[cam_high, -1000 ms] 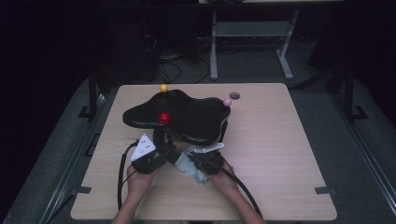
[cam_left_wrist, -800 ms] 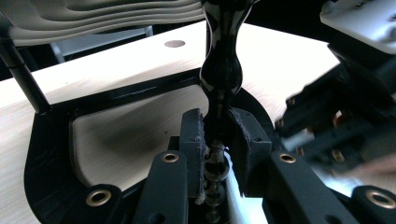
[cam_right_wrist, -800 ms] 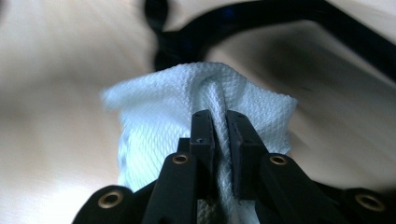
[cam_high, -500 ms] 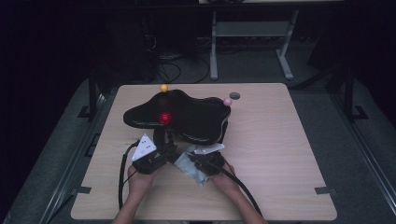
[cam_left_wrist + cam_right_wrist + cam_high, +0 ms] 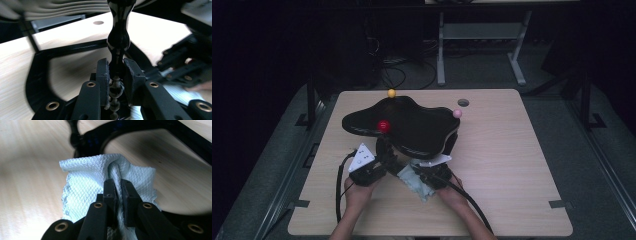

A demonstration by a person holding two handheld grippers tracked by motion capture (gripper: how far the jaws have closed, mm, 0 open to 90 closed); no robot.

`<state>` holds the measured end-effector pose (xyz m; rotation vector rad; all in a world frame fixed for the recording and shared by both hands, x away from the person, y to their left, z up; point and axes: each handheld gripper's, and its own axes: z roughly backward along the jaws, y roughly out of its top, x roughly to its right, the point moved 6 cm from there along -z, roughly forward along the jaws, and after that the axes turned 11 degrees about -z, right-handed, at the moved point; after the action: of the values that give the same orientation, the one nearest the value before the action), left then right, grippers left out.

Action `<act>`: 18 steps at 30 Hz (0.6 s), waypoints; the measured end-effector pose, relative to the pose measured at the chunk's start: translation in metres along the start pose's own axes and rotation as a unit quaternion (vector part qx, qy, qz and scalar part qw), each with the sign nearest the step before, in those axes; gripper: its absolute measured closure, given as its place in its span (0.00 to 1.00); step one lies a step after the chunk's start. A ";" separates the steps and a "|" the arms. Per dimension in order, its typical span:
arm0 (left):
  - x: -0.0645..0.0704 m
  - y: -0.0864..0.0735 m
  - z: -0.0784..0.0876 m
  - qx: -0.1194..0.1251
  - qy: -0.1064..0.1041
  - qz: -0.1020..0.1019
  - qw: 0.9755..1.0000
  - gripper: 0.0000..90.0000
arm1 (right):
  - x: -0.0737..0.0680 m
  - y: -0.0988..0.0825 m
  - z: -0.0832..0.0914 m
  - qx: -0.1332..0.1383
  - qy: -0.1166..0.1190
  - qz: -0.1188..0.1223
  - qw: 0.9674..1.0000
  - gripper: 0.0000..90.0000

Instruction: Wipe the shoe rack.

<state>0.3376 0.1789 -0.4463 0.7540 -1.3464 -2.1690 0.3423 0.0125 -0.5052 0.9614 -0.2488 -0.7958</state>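
Observation:
A black, wavy-edged board [image 5: 417, 127] stands on short turned legs on the wooden table [image 5: 512, 165]. A red ball [image 5: 383, 125], a yellow ball [image 5: 391, 93] and a pink ball [image 5: 457, 113] sit at its rim. My left gripper [image 5: 384, 152] [image 5: 116, 68] is shut on one glossy black leg [image 5: 118, 40] under the near left edge. My right gripper [image 5: 414, 175] [image 5: 118, 185] is shut on a folded pale blue cloth [image 5: 85, 177] [image 5: 417, 185], its jaws having just tightened on it. The cloth lies against the black base frame [image 5: 140, 130].
A round cable hole [image 5: 463, 102] lies in the table behind the board. Both grippers' cables trail back toward the near edge. Bare tabletop spreads to the right and left of the board. Dark floor and a metal stand [image 5: 482, 35] lie beyond the table.

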 end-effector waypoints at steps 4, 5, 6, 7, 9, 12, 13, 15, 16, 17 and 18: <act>-0.004 -0.002 0.002 -0.001 0.010 0.005 1.000 0.84 | -0.006 0.000 0.001 -0.001 0.004 0.017 1.000 0.92; -0.005 -0.002 0.002 -0.001 0.009 0.004 1.000 0.84 | -0.003 -0.001 0.001 -0.003 -0.002 0.017 1.000 0.91; -0.004 -0.002 0.002 -0.001 0.009 0.005 1.000 0.84 | 0.001 -0.004 0.004 -0.009 -0.015 0.009 1.000 0.91; -0.004 -0.002 0.002 -0.001 0.009 0.003 1.000 0.84 | 0.006 -0.005 0.006 -0.003 -0.023 0.002 1.000 0.91; -0.005 -0.002 0.002 -0.001 0.008 0.005 1.000 0.84 | 0.015 -0.006 0.009 0.007 -0.026 -0.010 1.000 0.91; -0.007 -0.002 0.003 -0.003 0.014 0.006 1.000 0.84 | 0.010 -0.007 0.008 0.002 -0.033 -0.004 0.999 0.91; -0.009 -0.003 0.003 -0.004 0.015 0.007 1.000 0.84 | 0.006 -0.007 0.007 0.003 -0.026 -0.003 1.000 0.91; -0.012 -0.005 0.005 -0.003 0.021 0.012 1.000 0.84 | 0.000 -0.007 0.006 0.003 -0.016 0.004 1.000 0.91; -0.013 -0.005 0.005 -0.002 0.020 0.013 1.000 0.84 | -0.002 -0.007 0.006 0.002 -0.012 0.008 1.000 0.91; -0.015 -0.006 0.005 -0.001 0.019 0.012 1.000 0.84 | -0.003 -0.007 0.006 0.001 -0.008 0.010 1.000 0.91; -0.015 -0.006 0.005 -0.002 0.024 0.012 1.000 0.84 | -0.003 -0.007 0.007 -0.001 -0.007 0.012 1.000 0.91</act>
<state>0.3448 0.1944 -0.4469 0.7803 -1.3202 -2.1214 0.3337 0.0079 -0.5067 0.9503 -0.2708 -0.7804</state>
